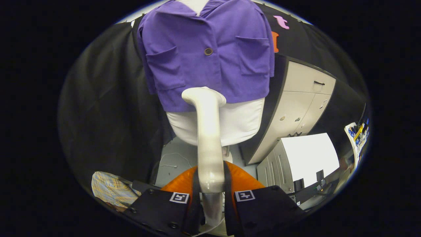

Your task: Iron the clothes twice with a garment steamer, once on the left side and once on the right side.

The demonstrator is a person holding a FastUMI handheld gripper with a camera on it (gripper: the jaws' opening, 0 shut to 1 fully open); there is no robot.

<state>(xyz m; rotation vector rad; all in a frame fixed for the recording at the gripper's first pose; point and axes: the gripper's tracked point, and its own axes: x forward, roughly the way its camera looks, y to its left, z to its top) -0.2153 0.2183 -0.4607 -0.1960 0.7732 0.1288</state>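
Observation:
A purple short jacket [207,52] with two chest pockets and a brown button hangs on a white mannequin torso [236,123] straight ahead. My gripper [210,177] is shut on the white garment steamer [208,131], both fingers pressing its handle. The steamer stands upright between the fingers. Its head [203,94] sits at the jacket's lower hem, near the middle and slightly toward the left pocket. Whether the head touches the cloth I cannot tell.
A grey cabinet [296,108] with drawers stands to the right of the mannequin, and a lower white-topped unit [306,158] sits in front of it. A plaid cloth [110,189] lies low on the left. Black cloth wall [108,108] hangs behind and left.

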